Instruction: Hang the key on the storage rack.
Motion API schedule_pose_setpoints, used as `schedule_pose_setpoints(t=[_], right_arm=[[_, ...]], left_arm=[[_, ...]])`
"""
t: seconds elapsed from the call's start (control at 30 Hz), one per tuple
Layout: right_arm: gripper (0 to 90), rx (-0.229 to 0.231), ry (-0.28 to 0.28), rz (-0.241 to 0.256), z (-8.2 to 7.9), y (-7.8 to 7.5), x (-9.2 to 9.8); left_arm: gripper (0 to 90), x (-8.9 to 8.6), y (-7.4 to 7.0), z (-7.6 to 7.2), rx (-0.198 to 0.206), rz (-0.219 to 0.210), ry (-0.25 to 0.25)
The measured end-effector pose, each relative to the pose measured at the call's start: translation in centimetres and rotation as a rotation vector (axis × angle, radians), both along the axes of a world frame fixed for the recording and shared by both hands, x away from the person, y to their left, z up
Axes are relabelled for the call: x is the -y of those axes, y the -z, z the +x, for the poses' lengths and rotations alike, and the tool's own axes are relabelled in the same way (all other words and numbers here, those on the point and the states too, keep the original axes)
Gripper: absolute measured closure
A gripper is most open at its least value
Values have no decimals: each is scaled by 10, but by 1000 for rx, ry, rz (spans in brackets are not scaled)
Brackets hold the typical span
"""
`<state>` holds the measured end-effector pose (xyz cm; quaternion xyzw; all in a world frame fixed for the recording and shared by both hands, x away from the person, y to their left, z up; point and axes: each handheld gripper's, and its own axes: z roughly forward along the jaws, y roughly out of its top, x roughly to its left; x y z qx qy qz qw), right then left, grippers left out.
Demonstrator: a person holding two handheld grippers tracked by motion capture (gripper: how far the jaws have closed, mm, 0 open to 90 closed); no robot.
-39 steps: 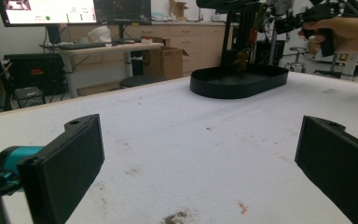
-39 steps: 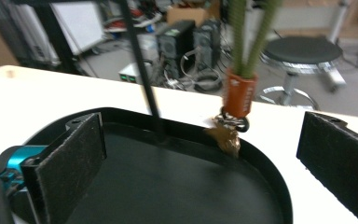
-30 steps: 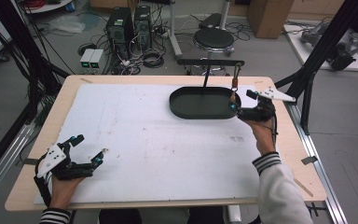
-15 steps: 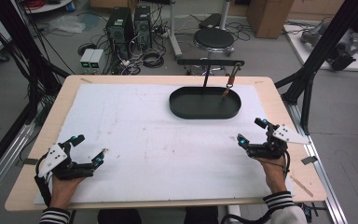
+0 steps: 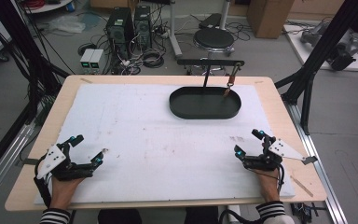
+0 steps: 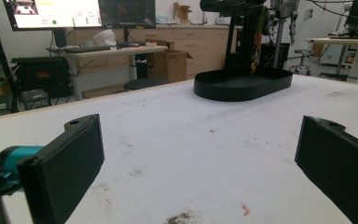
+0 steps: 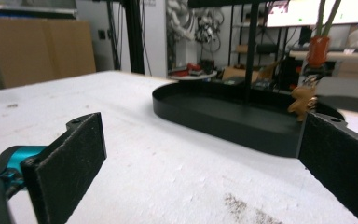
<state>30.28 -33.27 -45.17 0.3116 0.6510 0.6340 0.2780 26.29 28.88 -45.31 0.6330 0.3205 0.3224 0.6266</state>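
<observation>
Black oval tray (image 5: 204, 103) at far centre-right of white table cover (image 5: 144, 135); stand with small hanging brown item (image 5: 226, 89) over it. Likely rigid, light, smooth; rim safest hold. Left gripper (image 5: 87, 151) near left corner, jaws apart, empty, well apart from tray. Right gripper (image 5: 249, 143) near right edge, jaws apart, empty; tray ahead, near.

Wooden counter (image 5: 279, 100), pale edges showing around a white mat (image 5: 158, 140) that covers most of the top. Mat is scuffed, with small dark specks and a reddish fleck near the front. Black oval tray (image 5: 204, 103) sits on the mat at the far side, right of centre, with a thin black stand (image 5: 209, 63) rising at it.
</observation>
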Motion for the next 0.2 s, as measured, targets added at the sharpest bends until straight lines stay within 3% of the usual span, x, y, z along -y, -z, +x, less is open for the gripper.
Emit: schedule_pose_setpoints(t=[0.2], right_arm=[[4, 17, 16, -35, -2, 0, -4]], left_arm=[[17, 0, 0, 0, 0, 0, 3]])
